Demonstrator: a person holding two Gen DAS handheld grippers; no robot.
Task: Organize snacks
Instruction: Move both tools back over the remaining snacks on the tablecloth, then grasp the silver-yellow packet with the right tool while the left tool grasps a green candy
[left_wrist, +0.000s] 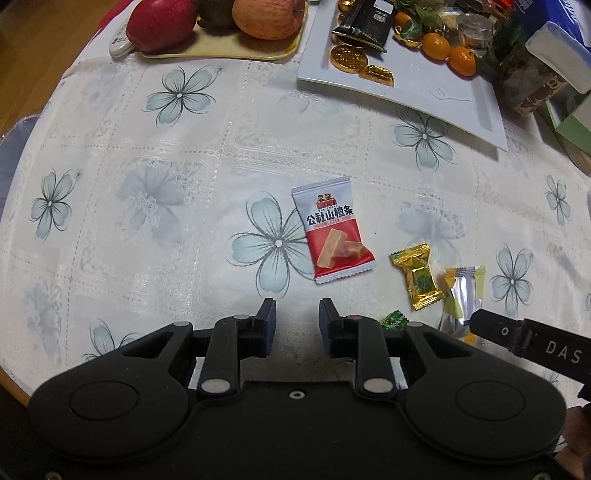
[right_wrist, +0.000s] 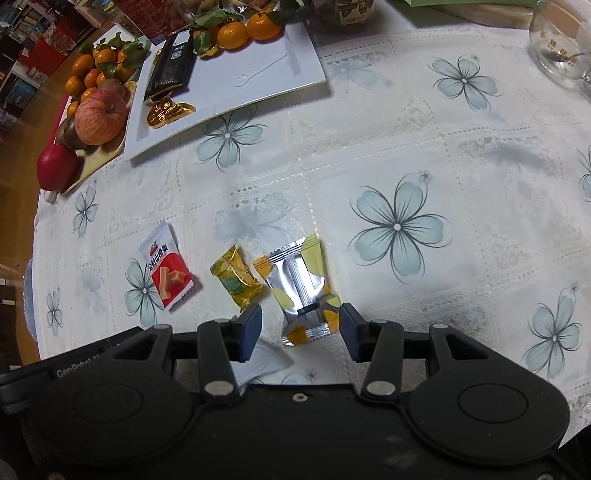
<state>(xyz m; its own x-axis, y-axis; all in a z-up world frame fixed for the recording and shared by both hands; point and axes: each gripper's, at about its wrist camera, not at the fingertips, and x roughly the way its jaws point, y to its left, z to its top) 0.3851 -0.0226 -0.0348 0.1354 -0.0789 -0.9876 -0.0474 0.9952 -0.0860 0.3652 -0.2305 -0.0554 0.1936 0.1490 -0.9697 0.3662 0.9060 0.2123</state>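
Right wrist: flat, crinkled silver foil packet (right_wrist: 303, 291) on glossy tablecloth (right_wrist: 406, 147).

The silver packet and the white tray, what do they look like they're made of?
Silver packet: apparently metallised plastic film, glossy; it mirrors the light and has a crimped end and a back seam. White tray: smooth and faintly shiny with a raised rim, probably ceramic or melamine; the look alone cannot settle which.

On the counter (right_wrist: 369, 147) lie three wrapped snacks in a row: one red-and-white packet (right_wrist: 166, 275), one gold candy (right_wrist: 236, 277) and one silver-and-yellow packet (right_wrist: 303, 288); two apples (right_wrist: 99, 116) sit on a tray.
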